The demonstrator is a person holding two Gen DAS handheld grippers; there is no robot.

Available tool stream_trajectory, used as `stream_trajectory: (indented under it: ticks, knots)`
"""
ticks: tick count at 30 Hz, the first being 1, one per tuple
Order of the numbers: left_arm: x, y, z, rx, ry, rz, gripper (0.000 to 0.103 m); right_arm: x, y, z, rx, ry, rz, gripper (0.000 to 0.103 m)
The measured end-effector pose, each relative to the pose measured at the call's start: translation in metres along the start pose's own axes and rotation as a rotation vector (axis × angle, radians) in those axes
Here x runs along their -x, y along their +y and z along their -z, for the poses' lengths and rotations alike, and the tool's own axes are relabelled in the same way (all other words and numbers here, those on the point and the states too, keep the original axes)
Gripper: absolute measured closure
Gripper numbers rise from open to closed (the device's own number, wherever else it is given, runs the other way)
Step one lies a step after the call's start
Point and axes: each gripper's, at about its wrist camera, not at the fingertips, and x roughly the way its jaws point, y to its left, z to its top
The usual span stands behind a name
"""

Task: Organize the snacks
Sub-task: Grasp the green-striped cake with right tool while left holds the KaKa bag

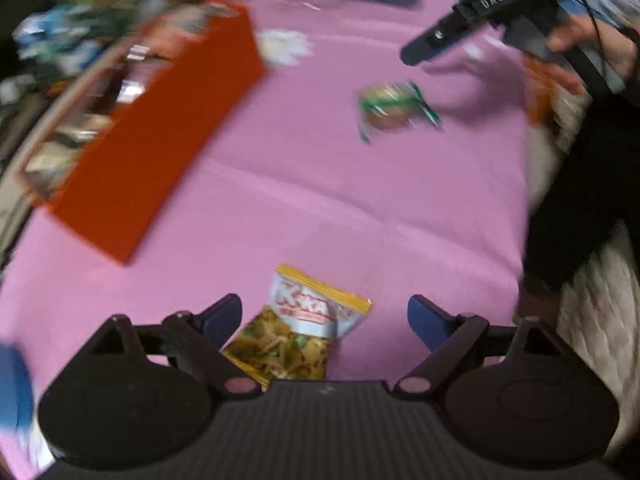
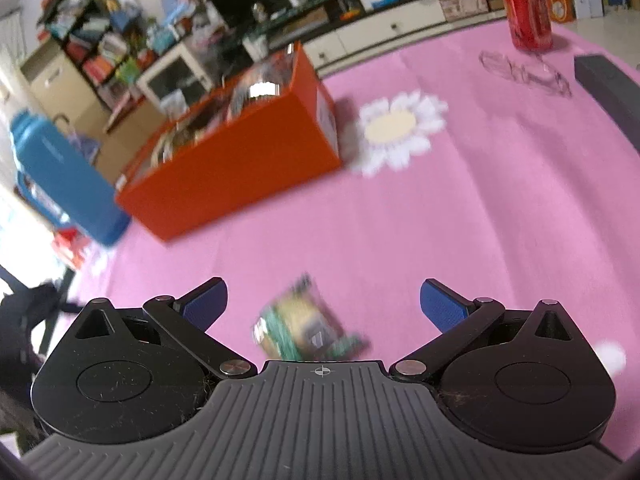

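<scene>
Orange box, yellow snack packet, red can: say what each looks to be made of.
Orange box: probably cardboard, matte; flat panels, crisp folded edges.
Yellow snack packet: likely thin plastic film, glossy; printed face, crimped top seal, slight sheen.
Red can: probably aluminium with a glossy printed coat; blur leaves it open.

Two snack packets (image 1: 306, 328) (image 2: 306, 326) on pink cloth (image 1: 280, 184)

Pink-clothed worktop (image 2: 460, 220), orange cardboard box of snacks (image 2: 240, 168) toward far left edge, blue bottle (image 2: 68, 184), red can (image 2: 528, 12), clear spectacles (image 2: 524, 72), white daisy mat (image 2: 400, 132), green snack packet (image 1: 394, 108), yellow-topped snack packet (image 1: 304, 332) near the front edge.
</scene>
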Motion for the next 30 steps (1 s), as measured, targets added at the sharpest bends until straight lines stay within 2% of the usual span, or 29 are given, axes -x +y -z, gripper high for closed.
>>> stream_trajectory:
  ticks: [1,3,5,7,9,10,11,12,16,18,19,22,24,27,30]
  knots:
    - [-0.007,0.002,0.000,-0.025,0.028,0.021,0.014,-0.001,-0.001,0.005,0.004,0.015,-0.001,0.010]
    - [-0.019,0.002,0.001,-0.084,0.071,0.002,0.014,-0.004,-0.004,0.010,0.007,0.032,0.010,0.010]
    - [-0.025,0.011,0.004,-0.034,0.086,0.005,0.013,-0.008,-0.006,0.010,0.003,0.037,0.024,0.010]
    - [-0.026,0.022,0.007,0.069,0.064,-0.029,0.015,-0.012,-0.008,0.008,-0.012,0.038,0.028,0.010]
    - [-0.028,0.035,0.012,0.228,0.055,-0.057,0.013,-0.015,-0.005,0.007,0.000,0.045,0.022,0.010]
    - [-0.027,0.039,0.016,0.316,0.043,-0.063,0.019,-0.016,-0.003,0.008,0.015,0.049,0.026,0.010]
    - [-0.026,0.039,0.018,0.389,0.022,-0.090,0.019,-0.018,0.001,0.009,0.038,0.055,0.033,0.010]
    - [-0.026,0.036,0.019,0.458,0.010,-0.147,0.018,-0.018,0.005,0.010,0.058,0.059,0.041,0.010]
    - [-0.026,0.021,0.020,0.733,-0.025,-0.293,0.021,-0.018,0.013,0.011,0.110,0.054,0.064,0.010]
    - [-0.026,0.010,0.018,0.804,-0.046,-0.351,0.024,-0.017,0.013,0.010,0.119,0.047,0.076,0.010]
    - [-0.026,0.004,0.014,0.801,-0.065,-0.365,0.025,-0.016,0.013,0.009,0.124,0.043,0.077,0.010]
    - [-0.027,-0.015,0.001,0.697,-0.080,-0.436,0.011,-0.010,0.011,0.011,0.147,0.032,0.067,0.010]
    - [-0.028,-0.014,-0.004,0.638,-0.071,-0.471,0.010,-0.008,0.012,0.015,0.169,0.039,0.039,0.010]
    - [-0.030,-0.013,0.004,0.606,-0.077,-0.459,0.010,-0.012,0.021,0.023,0.238,0.056,0.015,0.010]
    - [-0.027,-0.011,0.012,0.629,-0.097,-0.454,0.008,-0.018,0.036,0.023,0.311,0.038,0.033,0.012]
